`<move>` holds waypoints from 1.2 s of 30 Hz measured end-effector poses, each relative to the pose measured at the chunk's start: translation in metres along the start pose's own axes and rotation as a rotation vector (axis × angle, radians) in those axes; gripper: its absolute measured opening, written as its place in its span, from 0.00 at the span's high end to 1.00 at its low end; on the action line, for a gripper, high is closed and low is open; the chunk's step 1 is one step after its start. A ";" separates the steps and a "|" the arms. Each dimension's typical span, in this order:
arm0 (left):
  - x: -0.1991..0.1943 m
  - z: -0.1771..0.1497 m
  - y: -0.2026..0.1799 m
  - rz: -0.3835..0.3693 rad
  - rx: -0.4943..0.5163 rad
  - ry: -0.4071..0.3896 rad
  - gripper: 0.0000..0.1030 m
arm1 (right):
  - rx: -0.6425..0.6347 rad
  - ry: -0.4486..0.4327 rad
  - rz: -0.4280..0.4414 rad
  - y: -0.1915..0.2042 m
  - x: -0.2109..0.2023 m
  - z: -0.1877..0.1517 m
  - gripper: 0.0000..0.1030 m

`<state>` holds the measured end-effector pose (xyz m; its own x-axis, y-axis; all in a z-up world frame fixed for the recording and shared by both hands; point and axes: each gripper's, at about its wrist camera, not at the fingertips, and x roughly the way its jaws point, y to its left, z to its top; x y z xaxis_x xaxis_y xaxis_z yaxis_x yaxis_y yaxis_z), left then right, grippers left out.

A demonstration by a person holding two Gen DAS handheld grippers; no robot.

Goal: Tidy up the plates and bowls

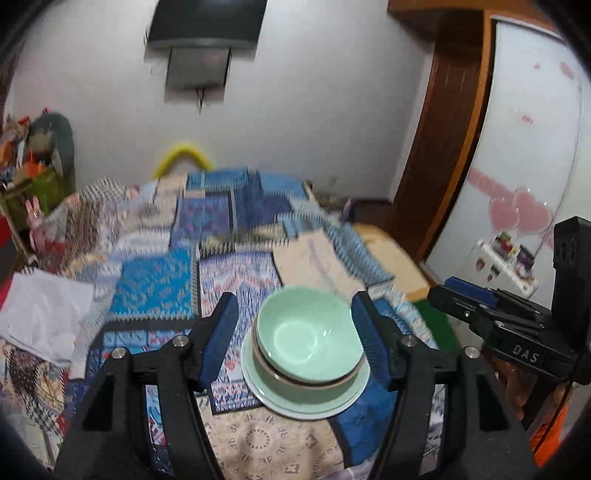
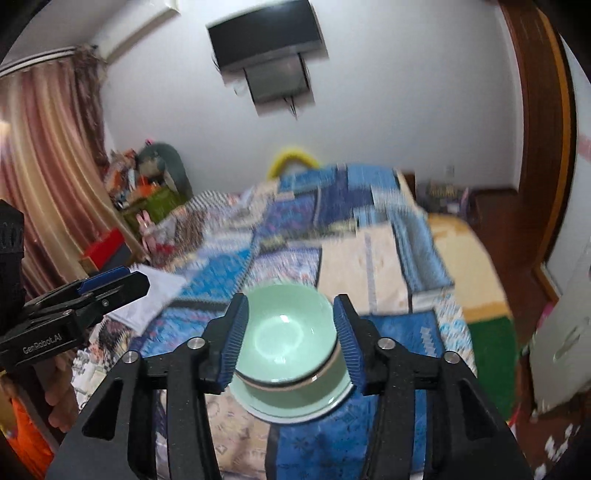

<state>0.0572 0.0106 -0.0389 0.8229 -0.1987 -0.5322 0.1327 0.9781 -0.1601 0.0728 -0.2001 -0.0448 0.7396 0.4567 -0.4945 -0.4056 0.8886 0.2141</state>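
Two pale green bowls (image 1: 308, 332) sit nested on a green plate (image 1: 306, 393), which rests on a white plate on the patchwork bedspread (image 1: 159, 295). My left gripper (image 1: 294, 299) hovers above this stack, its jaws open and the blue pads clear of the bowl on both sides. The same bowls (image 2: 284, 336) and plate (image 2: 295, 402) appear in the right wrist view. My right gripper (image 2: 290, 300) stands open over them with nothing held. Each gripper shows in the other's view: the right gripper (image 1: 458, 295) at the right, the left gripper (image 2: 114, 284) at the left.
A white cloth (image 1: 44, 317) lies on the bed's left side. A wooden frame with a white door (image 1: 532, 147) stands at the right, and a cluttered shelf (image 1: 33, 173) at the far left. A curtain (image 2: 48, 177) hangs left, and a screen (image 2: 266, 33) is on the back wall.
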 end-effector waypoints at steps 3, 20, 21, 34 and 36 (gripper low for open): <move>-0.029 0.004 -0.008 0.013 0.013 -0.093 0.32 | -0.036 -0.079 0.000 0.010 -0.023 0.006 0.49; -0.098 0.000 -0.030 0.087 0.060 -0.339 0.00 | -0.117 -0.279 -0.008 0.034 -0.059 0.012 0.05; -0.100 -0.002 -0.031 0.090 0.062 -0.342 0.00 | -0.118 -0.285 -0.011 0.035 -0.060 0.012 0.02; -0.101 -0.006 -0.033 0.081 0.068 -0.350 0.00 | -0.113 -0.291 -0.020 0.036 -0.068 0.004 0.00; -0.100 -0.006 -0.033 0.079 0.069 -0.347 0.00 | -0.112 -0.292 -0.020 0.036 -0.069 0.005 0.00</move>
<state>-0.0334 -0.0019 0.0145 0.9690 -0.1018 -0.2252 0.0887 0.9938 -0.0675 0.0095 -0.2000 0.0009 0.8644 0.4466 -0.2310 -0.4343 0.8947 0.1044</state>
